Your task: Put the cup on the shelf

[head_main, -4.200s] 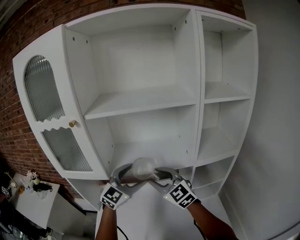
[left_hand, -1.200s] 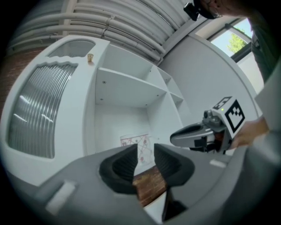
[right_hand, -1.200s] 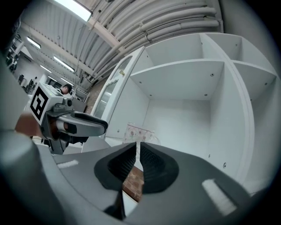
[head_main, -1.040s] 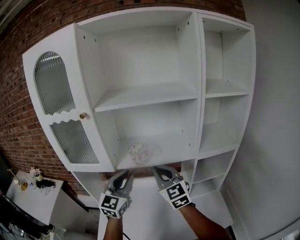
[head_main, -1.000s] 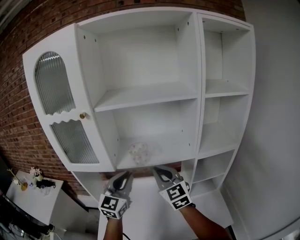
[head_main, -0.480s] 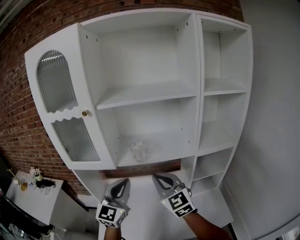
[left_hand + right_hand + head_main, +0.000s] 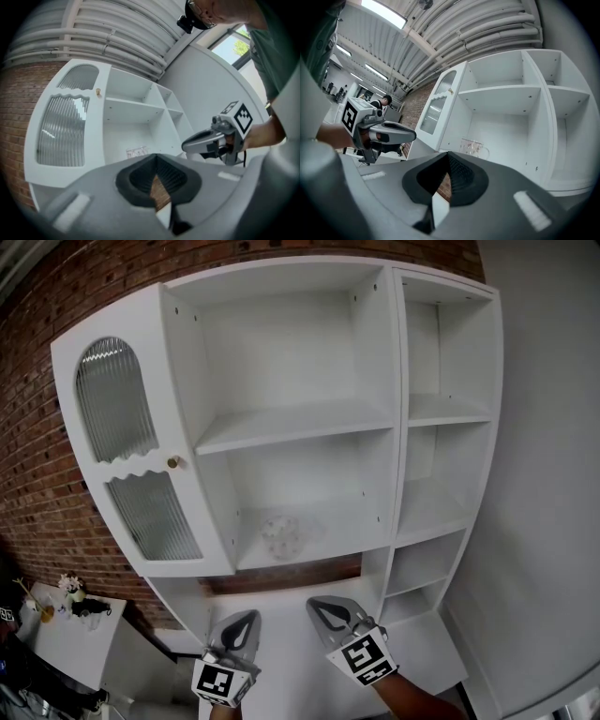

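A clear glass cup (image 7: 280, 535) stands alone on the lower shelf (image 7: 323, 542) of the white cabinet, left of the shelf's middle. It also shows in the left gripper view, cup (image 7: 137, 152), and in the right gripper view, cup (image 7: 474, 147). My left gripper (image 7: 240, 624) and right gripper (image 7: 327, 613) hang side by side below and in front of that shelf, apart from the cup. Both are shut with nothing between the jaws, as the left gripper (image 7: 158, 185) and right gripper (image 7: 439, 182) show in their own views.
The cabinet's ribbed-glass door (image 7: 127, 451) stands open at the left. An upper shelf (image 7: 291, 423) and narrow side compartments (image 7: 441, 493) are bare. A brick wall (image 7: 37, 484) lies behind, a grey wall (image 7: 544, 521) at the right, and a small white table (image 7: 66, 634) with oddments at lower left.
Both grippers, which earlier held the cup between them, have drawn back from the shelf and sit lower in the head view. The cup stays on the lower shelf.
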Motion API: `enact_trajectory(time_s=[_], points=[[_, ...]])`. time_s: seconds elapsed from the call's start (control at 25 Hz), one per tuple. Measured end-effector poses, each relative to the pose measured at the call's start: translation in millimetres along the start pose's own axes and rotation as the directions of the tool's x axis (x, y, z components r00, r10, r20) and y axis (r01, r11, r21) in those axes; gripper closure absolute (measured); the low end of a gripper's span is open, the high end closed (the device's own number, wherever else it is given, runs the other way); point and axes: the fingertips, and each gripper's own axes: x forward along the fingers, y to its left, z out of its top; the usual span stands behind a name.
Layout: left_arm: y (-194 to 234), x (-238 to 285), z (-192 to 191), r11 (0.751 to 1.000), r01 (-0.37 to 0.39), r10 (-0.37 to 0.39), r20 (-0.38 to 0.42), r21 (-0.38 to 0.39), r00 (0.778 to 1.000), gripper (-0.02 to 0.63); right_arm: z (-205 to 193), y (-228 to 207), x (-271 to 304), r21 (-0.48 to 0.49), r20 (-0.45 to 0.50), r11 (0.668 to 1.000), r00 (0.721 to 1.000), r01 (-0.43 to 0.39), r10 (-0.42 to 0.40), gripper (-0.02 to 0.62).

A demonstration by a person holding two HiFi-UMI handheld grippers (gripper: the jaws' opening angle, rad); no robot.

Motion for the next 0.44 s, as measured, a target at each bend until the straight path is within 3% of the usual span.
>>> enact_trajectory(time_s=[0.44], points=[[-5.1, -16.0, 6.6, 1.000, 0.019, -0.019, 0.020, -0.007, 1.000, 0.604, -0.8, 16.6, -7.0, 0.003, -0.006, 1.000, 1.000, -0.005, 0.005, 0.589]])
